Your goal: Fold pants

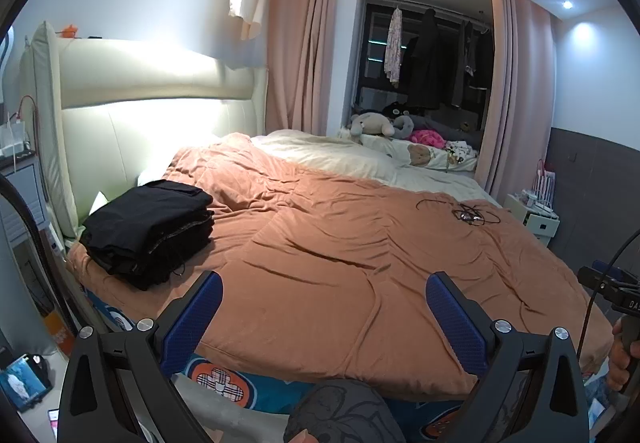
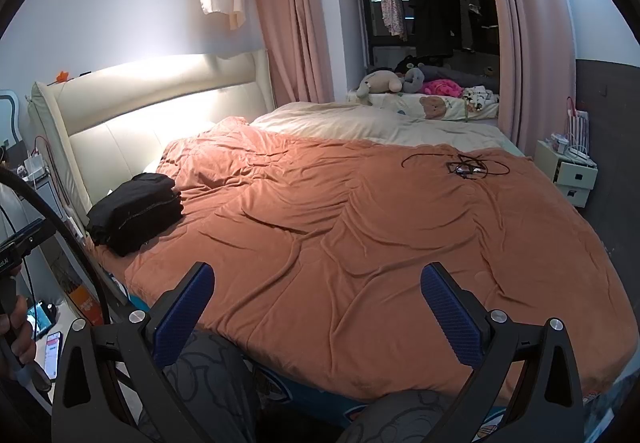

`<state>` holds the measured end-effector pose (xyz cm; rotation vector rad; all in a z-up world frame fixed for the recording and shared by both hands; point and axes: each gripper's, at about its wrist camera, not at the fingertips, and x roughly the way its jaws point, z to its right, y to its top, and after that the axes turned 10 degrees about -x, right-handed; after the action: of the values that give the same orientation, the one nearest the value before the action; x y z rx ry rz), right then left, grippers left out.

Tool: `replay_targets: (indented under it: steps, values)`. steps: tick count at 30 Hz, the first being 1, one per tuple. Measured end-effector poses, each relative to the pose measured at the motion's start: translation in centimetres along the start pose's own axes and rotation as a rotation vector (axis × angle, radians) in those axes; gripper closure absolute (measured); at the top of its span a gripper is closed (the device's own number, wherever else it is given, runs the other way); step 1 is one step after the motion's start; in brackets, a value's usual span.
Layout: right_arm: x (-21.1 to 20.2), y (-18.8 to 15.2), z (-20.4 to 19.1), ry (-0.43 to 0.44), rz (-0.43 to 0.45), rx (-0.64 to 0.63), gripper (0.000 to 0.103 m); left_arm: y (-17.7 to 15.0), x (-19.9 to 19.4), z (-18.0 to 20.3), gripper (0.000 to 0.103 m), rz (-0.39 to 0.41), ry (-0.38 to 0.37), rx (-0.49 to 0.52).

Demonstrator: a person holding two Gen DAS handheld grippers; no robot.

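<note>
Both grippers, left gripper and right gripper, spread empty; folded pants by blanket edge.

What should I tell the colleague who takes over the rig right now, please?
Left gripper: open, empty, above the near edge of the bed.
Right gripper: open, empty, likewise.
Stack of folded black pants: on the orange blanket, left side by the headboard.
Tangled cable: on the blanket's far right, apart from the stack.
Done: the stack looks folded.
Left: no unfolded pants are in view; find the next pair, if any.
</note>
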<state>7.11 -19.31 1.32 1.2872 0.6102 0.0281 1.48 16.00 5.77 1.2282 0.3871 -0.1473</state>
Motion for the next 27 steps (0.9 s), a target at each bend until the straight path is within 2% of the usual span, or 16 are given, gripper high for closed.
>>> replay_targets:
  steps: [27]
  values:
    - [-0.6,-0.3,1.2,-0.021,0.009,0.002,0.000,-0.4,-0.8,1.7,0.001,0.011,0.011,0.016]
